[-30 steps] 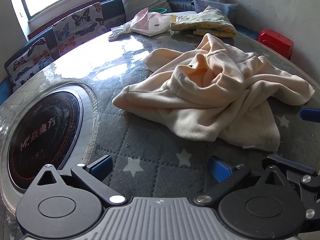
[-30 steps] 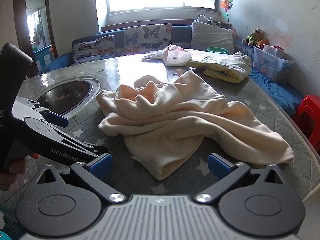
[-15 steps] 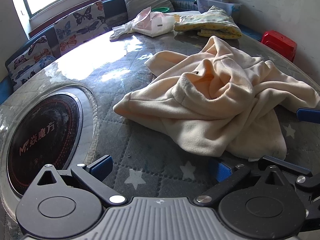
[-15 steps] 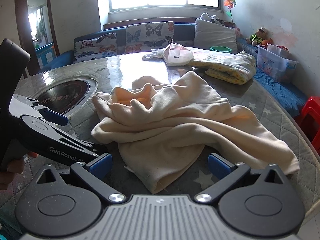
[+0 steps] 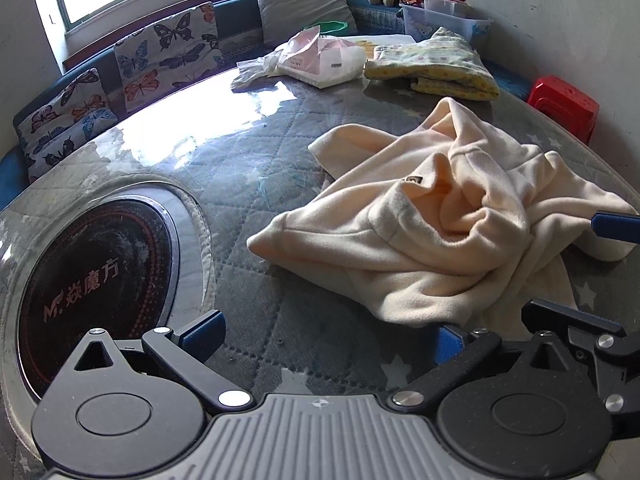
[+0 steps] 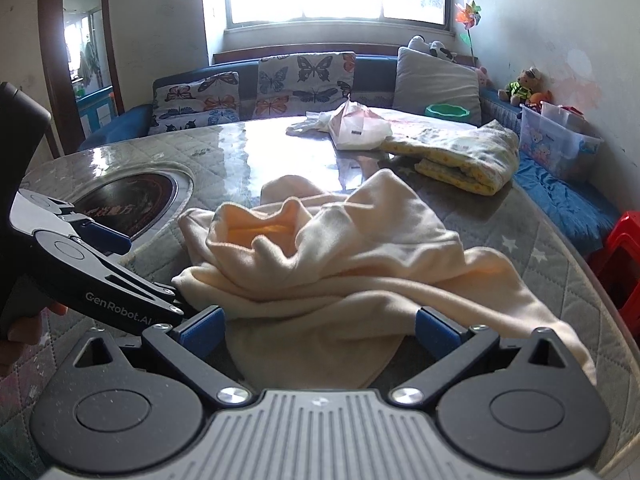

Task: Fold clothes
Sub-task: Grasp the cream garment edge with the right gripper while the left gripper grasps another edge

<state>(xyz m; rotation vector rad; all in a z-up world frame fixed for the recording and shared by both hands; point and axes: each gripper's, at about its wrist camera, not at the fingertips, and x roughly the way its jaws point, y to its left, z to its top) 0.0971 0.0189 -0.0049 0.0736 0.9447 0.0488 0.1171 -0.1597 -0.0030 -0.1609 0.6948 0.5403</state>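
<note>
While the cream garment (image 6: 340, 264) lies crumpled on the quilted table (image 5: 248, 160), the right gripper (image 6: 318, 326) is held low at its near hem, fingers spread wide with the hem between them. Beside it, the left gripper (image 5: 328, 334) is held level, its fingers likewise apart and clamped on nothing.

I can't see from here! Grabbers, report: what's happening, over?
Left gripper open, empty. Right gripper open over hem of cream garment. Garment crumpled, unfolded. Nothing in the way.
</note>
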